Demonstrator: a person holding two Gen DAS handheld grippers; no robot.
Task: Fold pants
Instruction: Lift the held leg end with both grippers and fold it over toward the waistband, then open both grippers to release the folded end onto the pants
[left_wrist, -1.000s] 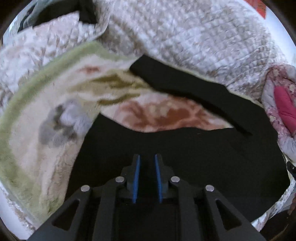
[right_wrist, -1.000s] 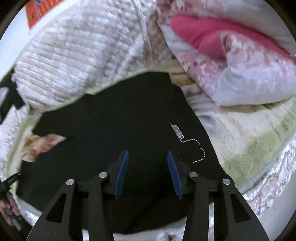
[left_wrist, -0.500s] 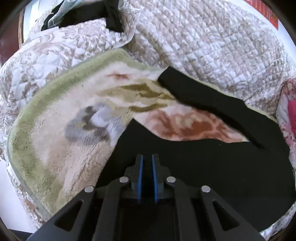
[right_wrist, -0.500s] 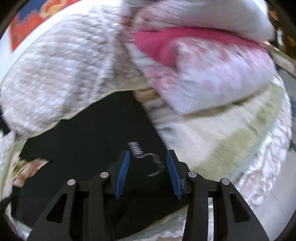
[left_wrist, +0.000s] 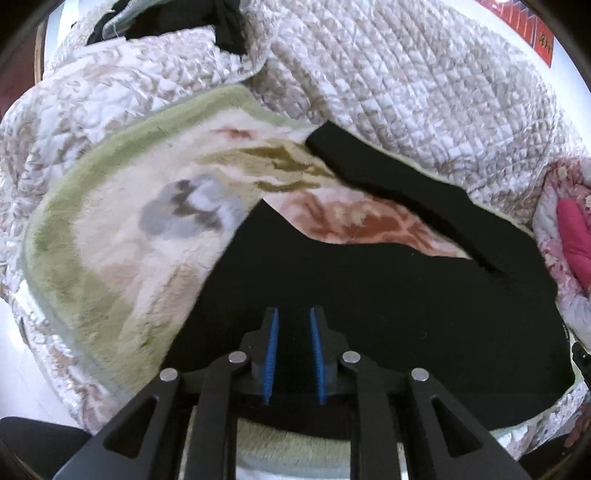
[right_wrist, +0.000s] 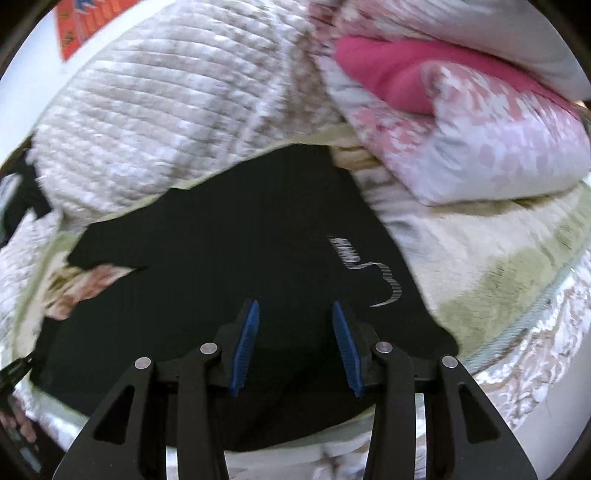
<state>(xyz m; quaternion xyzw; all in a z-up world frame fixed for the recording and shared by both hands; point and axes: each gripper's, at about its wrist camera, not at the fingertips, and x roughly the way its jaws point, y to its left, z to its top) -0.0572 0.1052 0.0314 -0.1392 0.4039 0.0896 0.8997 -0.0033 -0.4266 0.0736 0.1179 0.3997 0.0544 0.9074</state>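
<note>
The black pants (left_wrist: 388, 295) are lying spread on a fleecy green-edged blanket (left_wrist: 110, 240) on the bed, running lengthwise across both views: waist end toward the pink floral quilt (right_wrist: 480, 147), legs stretching away toward the other side. In the left wrist view the two legs are splitting apart in a V, the far leg (left_wrist: 388, 177) angling up along the beige quilted bedspread (left_wrist: 406, 92), with a patch of reddish blanket pattern showing between them. The right wrist view is showing only the start of that split, but it is giving what the other hides: a pale stitched logo (right_wrist: 369, 269) on the cloth near the hip.

The left gripper (left_wrist: 292, 350) is hovering over the near leg, its blue pads a narrow gap apart and opening; the black cloth is showing between them, but I cannot tell whether any is caught. The right gripper (right_wrist: 293, 339) is standing over the waist end with jaws spread, pinching nothing.
</note>
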